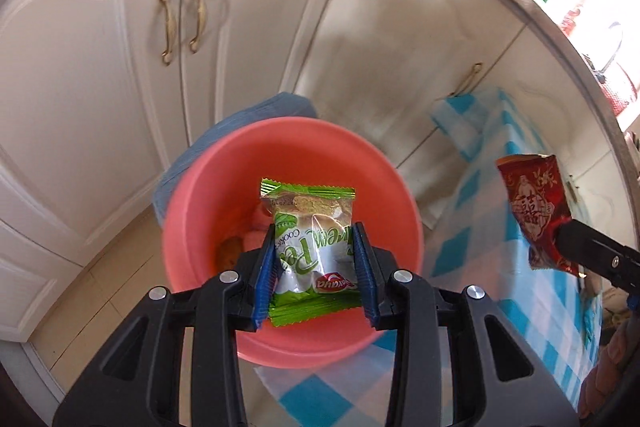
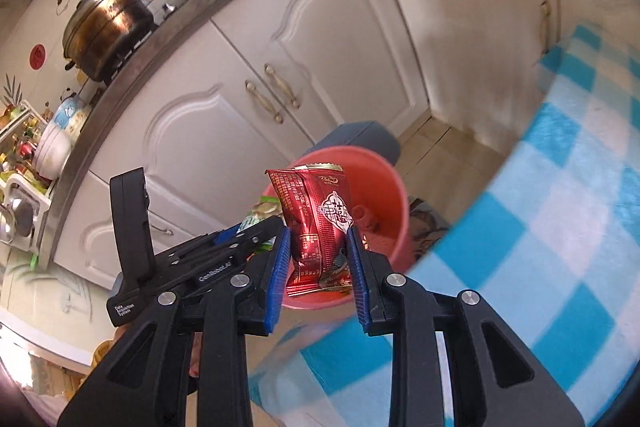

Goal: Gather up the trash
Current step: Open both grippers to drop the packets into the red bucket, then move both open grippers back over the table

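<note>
L gripper [image 1: 316, 247] clamped on green cookie packet [image 1: 308, 227], held over the mouth of pink bucket [image 1: 208, 195]. R gripper [image 2: 318, 251] clamped on red snack packet [image 2: 316, 223], beside the bucket's rim, above blue-checked tablecloth [image 2: 560, 227]. Scraps lie in bucket bottom, possibly food; blurred. White cabinets [image 1: 100, 67] behind.

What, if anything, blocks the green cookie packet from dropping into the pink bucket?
Nothing visible: the green cookie packet, pinched in the left hand-held gripper, hangs right over the round pink plastic bucket's open mouth, which has no lid.
</note>
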Tool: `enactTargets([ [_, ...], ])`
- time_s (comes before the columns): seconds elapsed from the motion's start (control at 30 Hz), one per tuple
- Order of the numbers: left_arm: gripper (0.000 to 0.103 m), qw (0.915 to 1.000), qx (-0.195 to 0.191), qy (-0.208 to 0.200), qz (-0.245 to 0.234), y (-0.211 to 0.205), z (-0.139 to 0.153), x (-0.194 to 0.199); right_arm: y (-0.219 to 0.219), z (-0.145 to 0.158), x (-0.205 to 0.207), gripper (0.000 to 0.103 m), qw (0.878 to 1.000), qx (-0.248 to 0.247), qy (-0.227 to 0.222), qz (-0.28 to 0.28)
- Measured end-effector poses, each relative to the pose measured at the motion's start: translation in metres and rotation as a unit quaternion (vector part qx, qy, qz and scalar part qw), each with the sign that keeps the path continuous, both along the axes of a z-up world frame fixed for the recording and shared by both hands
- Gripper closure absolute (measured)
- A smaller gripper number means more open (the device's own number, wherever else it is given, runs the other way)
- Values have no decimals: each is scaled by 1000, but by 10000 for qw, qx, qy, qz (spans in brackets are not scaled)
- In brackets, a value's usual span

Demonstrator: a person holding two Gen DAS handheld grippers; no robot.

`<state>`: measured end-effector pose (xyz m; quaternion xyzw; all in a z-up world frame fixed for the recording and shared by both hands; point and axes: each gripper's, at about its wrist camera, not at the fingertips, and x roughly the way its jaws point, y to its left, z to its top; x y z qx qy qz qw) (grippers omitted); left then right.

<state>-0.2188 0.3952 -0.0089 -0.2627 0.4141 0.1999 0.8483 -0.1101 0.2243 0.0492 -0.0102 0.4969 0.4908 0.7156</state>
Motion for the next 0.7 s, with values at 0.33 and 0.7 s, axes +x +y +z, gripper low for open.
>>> enactTargets([
  [0.33,34,9992,-1,336,212,20,-27,8,25,-20,2,45,9998,-105,170,-71],
  [0.7,19,9970,604,-487,-59,1,13,-7,-103,16,17,18,9873,636,-375,-1407],
])
